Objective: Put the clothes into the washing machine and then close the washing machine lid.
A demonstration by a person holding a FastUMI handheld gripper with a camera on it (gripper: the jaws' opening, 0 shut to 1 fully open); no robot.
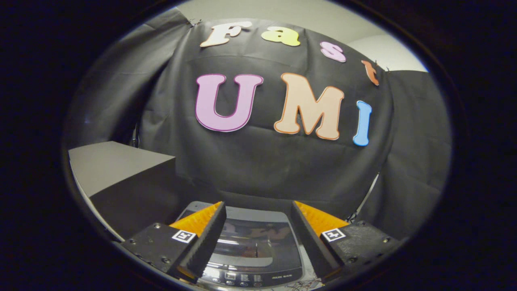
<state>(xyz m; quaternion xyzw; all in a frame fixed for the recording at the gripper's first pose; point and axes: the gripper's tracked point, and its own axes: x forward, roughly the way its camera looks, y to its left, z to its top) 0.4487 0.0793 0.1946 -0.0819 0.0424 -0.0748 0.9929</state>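
The gripper (256, 226) hangs above the washing machine (254, 258), aimed level at the booth's black cloth wall (262, 161), its fingers (206, 234) spread wide apart and grasping nothing. Between and below them lies the machine's lid (252, 242), a dark glossy pane lying flat and closed, with the control panel (250, 279) nearest the camera. A grey box (121, 169) stands to the left of the machine. Clothes cannot be made out through the lid.

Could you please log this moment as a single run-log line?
gripper: open, empty, above washer | washing machine lid: closed, glossy | grey box: beside washer | clothes: unseen
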